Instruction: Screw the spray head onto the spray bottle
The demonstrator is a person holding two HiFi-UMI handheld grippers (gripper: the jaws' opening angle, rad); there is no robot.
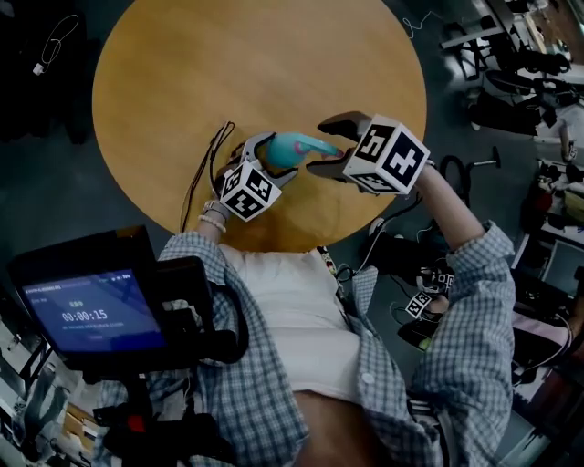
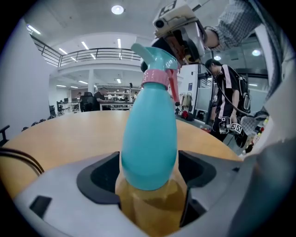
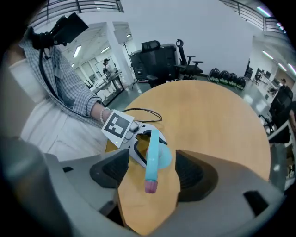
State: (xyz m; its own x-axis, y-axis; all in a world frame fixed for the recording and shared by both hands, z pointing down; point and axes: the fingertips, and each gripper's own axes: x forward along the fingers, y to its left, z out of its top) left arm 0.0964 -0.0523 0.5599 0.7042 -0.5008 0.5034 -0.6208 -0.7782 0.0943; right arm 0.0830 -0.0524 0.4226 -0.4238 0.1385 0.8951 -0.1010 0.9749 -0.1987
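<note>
Head view dim; gripper views bright under ceiling lights [image 2: 117, 9], fisheye-warped, dark edges.

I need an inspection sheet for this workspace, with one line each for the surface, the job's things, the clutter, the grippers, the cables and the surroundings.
Surface: round wooden table.
Job's things: teal spray bottle with the spray head sitting on its neck at a pink collar. Whether it is fully screwed on cannot be told.
Clutter: nothing seen on the table.
Grippers: left gripper, jaws closed on the bottle's body. Right gripper, jaws apart on either side of the spray head, not touching it.
Cables: black cable on the table beside the left gripper.
Surroundings: open office with office chairs, a standing person and a lit screen.
</note>
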